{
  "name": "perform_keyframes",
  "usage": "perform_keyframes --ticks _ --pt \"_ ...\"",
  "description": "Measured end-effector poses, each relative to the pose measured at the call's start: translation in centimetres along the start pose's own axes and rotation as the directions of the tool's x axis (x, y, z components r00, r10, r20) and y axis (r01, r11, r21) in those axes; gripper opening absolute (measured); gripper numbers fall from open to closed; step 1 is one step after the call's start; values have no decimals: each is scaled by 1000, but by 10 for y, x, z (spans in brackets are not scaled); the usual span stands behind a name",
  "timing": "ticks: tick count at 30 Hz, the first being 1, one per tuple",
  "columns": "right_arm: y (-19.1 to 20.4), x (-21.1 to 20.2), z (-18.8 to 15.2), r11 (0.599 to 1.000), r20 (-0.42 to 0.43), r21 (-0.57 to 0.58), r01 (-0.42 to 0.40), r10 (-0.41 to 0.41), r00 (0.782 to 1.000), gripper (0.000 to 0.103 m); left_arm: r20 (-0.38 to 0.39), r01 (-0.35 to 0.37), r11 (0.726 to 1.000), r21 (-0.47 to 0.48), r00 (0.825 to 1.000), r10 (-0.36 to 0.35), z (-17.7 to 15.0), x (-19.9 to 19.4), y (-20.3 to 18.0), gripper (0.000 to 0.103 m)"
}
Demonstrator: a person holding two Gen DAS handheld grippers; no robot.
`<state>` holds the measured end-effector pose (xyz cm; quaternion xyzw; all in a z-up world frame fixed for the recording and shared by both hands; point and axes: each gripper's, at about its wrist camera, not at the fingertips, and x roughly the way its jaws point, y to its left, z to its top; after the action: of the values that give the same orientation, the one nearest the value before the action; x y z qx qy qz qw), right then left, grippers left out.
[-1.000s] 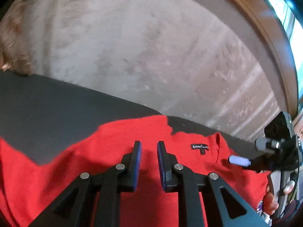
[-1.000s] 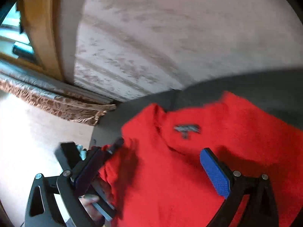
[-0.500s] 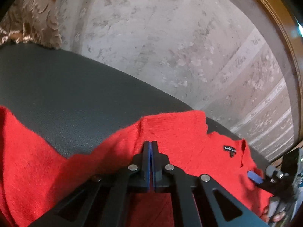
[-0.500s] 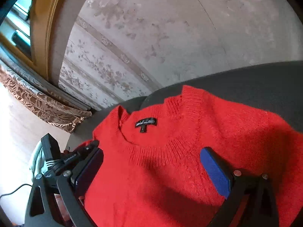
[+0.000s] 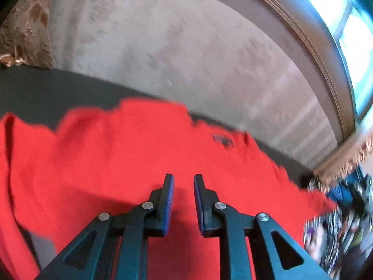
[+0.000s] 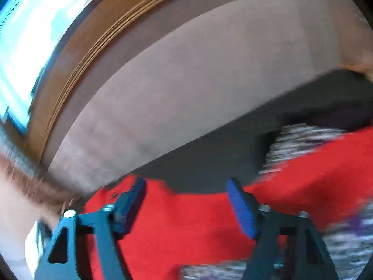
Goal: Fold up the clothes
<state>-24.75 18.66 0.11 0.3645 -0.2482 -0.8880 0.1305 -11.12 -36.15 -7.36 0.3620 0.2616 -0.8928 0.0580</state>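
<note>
A red knit sweater [image 5: 121, 154] lies spread on a dark grey surface [image 5: 35, 91], its black neck label [image 5: 222, 140] toward the far right. My left gripper [image 5: 183, 179] hovers over the sweater's middle, its jaws a little apart and empty. In the right wrist view the sweater [image 6: 186, 224] lies under my right gripper [image 6: 186, 184], which is wide open and empty above the sweater's far edge. Both views are blurred by motion.
A pale patterned wall [image 5: 186, 58] rises behind the dark surface [image 6: 221, 154]. A black-and-white patterned cloth [image 6: 300, 137] lies at the right, partly under the sweater. A wooden window frame [image 6: 93, 46] and a brown fringed curtain [image 5: 21, 35] border the scene.
My left gripper has let go of the sweater's edge and opened a little. The right gripper has swung up and to the right, staying open. Both views have become blurred.
</note>
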Motion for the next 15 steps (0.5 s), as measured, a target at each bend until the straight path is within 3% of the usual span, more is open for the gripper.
perform_keyframes --ticks 4,7,11,15 --pt "-93 -63 27 970 109 222 97 -123 986 60 -52 -17 997 72 998 20 -38 4 -20 17" --pt "-149 -92 38 923 148 374 94 -159 976 59 -46 -32 996 86 998 36 -48 4 -25 17" --pt "-187 -98 45 875 124 468 119 -198 972 59 -54 -25 999 48 998 27 -46 9 -21 17" --pt "-196 -89 45 849 89 513 123 -195 977 59 -49 -3 1000 21 999 4 -45 10 -16 17"
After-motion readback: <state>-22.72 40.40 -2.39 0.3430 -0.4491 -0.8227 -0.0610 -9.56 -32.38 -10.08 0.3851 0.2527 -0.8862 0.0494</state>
